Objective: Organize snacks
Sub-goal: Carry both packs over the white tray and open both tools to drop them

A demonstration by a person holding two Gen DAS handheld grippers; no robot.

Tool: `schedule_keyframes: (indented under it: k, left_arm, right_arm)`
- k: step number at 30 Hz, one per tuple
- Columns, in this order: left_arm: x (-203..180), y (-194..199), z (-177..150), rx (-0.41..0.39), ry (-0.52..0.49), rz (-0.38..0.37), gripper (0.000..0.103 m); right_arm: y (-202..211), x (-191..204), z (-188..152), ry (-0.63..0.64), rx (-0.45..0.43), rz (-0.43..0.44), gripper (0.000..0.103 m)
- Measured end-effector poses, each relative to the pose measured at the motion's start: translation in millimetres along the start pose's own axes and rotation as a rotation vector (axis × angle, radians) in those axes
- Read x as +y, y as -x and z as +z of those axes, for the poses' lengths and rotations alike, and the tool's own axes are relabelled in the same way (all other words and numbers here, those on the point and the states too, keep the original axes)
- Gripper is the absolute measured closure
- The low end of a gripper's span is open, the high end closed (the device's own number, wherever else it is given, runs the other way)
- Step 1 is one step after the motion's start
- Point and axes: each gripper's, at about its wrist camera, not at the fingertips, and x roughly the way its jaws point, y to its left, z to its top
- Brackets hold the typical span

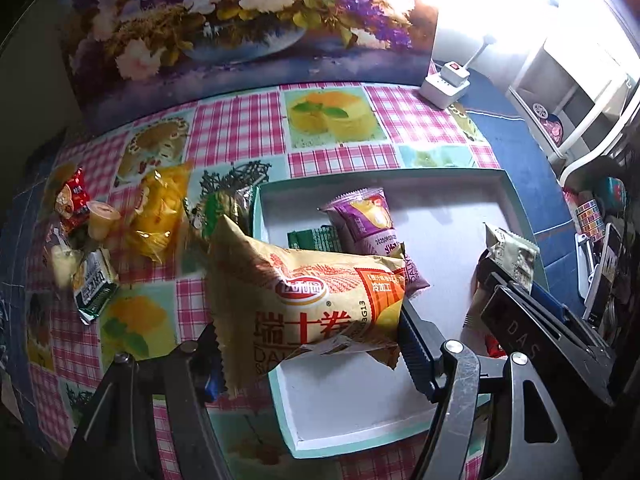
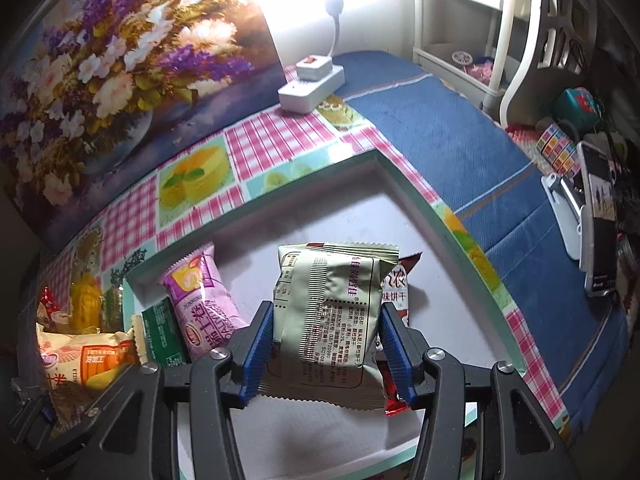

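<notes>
My left gripper point(image 1: 312, 356) is shut on a tan and orange Swiss roll packet point(image 1: 304, 300), held over the left edge of a white tray with a teal rim point(image 1: 380, 174). My right gripper point(image 2: 328, 352) is shut on a pale green packet point(image 2: 332, 312) above the tray floor point(image 2: 440, 320); that packet point(image 1: 512, 256) also shows at the right of the left wrist view. In the tray lie a purple packet point(image 2: 200, 304), a dark green packet point(image 2: 160, 332) and a red and white biscuit packet point(image 2: 396, 288), which the held one partly hides.
Loose snacks lie on the checked tablecloth left of the tray: a yellow bag point(image 1: 160, 216), a red packet point(image 1: 72, 200), a jelly cup point(image 1: 102, 216) and a green and white packet point(image 1: 94, 284). A floral painting point(image 1: 240, 20) stands behind, with a power strip point(image 2: 312, 84) beside it. A phone point(image 2: 600, 216) stands at the right.
</notes>
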Motion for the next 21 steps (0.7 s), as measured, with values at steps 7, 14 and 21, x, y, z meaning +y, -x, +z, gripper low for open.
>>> schedule_keyframes:
  k: [7,14,21]
  left_arm:
    - [-1,-8,-2,0.028,0.009,-0.011,0.031]
    - [-2,-18,-3,0.058,0.011,-0.020,0.031]
    - [0,-21,-3,0.074,0.030,-0.029,0.031]
  right_arm:
    - [-4,0,1,-0.004,0.023,-0.012,0.047]
    - [-8,-1,3,-0.011,0.039,-0.032,0.047]
    - [-9,1,3,-0.008,0.043,-0.041,0.047]
